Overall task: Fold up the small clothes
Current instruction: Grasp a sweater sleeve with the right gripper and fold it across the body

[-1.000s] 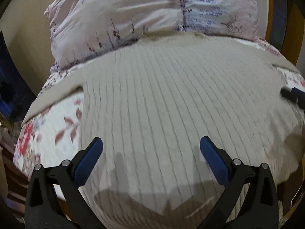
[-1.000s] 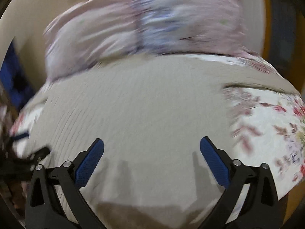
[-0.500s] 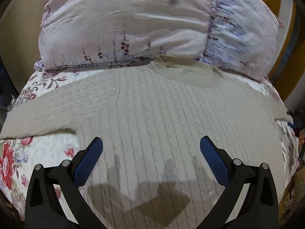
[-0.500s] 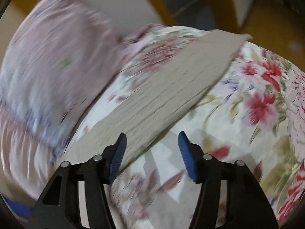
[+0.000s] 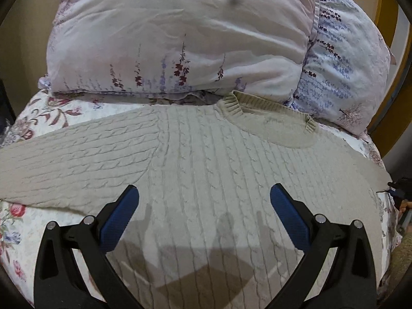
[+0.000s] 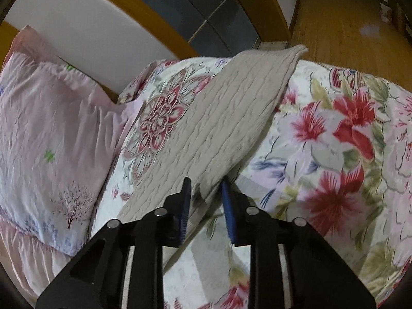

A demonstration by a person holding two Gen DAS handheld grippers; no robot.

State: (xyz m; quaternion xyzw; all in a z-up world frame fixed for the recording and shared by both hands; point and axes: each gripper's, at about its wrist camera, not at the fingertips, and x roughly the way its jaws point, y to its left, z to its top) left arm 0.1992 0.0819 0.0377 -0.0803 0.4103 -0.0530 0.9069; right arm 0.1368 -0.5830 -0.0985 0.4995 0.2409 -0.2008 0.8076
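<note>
One sweater, two grippers, two pillows, one floral bedcover. Left gripper [image 5: 204,207] hangs over the lower body of the beige cable-knit sweater [image 5: 206,170], blue pads [image 5: 119,217] spread wide, nothing between them, its shadow falling on the knit just below. The sweater lies flat, front up, on the floral bedcover [image 5: 15,221], with both sleeves out to the sides; the left sleeve [image 5: 72,159] runs off toward the left edge of the view, and the ribbed collar [image 5: 267,118] lies at the far end, touching the pillows. Past the collar sit a pale pink pillow [image 5: 180,36] and, right of it, a pillow with a blue sprig print [image 5: 345,61], side by side against the head of the bed. At the far right edge of the left view a bit of the right gripper [image 5: 401,188] sits by the right sleeve end. In the right wrist view the right gripper [image 6: 204,200] has just been closing and its jaws stand narrow, with the near edge of the right sleeve [image 6: 211,134] between the pads; whether the pads already press the fabric I cannot tell. The sleeve stretches away from the gripper diagonally up to the right, with the cuff [image 6: 296,51] at the far bed edge. Beyond are the wooden headboard frame [image 6: 144,18] and wood floor [image 6: 342,25].
</note>
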